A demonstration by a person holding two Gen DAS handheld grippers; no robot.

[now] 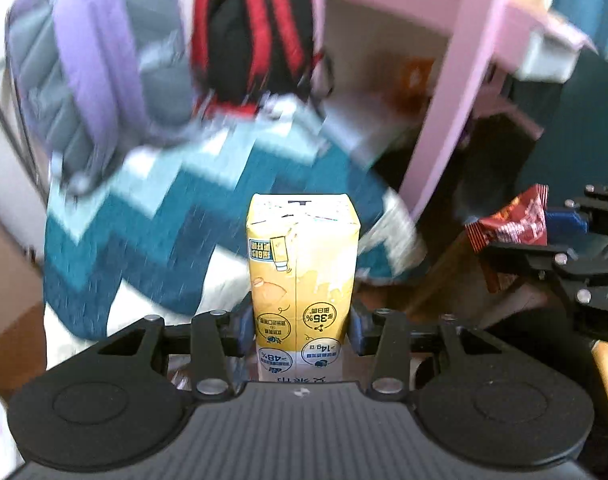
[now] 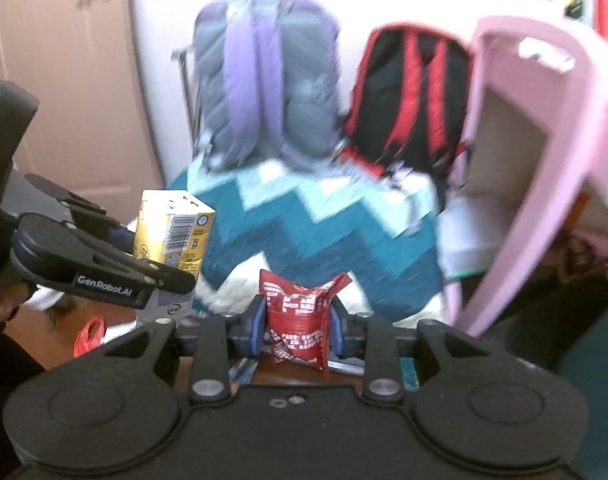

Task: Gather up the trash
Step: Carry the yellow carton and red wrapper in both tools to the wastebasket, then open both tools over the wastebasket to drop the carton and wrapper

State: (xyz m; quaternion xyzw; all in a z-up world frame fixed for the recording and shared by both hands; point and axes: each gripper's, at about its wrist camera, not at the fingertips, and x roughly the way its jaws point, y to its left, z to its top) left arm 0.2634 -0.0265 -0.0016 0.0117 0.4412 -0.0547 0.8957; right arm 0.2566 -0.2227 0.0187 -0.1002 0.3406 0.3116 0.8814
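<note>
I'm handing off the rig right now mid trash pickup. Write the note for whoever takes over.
Left tool: shut on the yellow drink carton, held upright.
Right tool: shut on the red snack wrapper.
Both pieces are lifted, held side by side in front of the zigzag blanket and backpacks.
Done: both items picked up.
Left: drop both in the trash; no bin is in view. A small red scrap lies on the floor, lower left.
</note>
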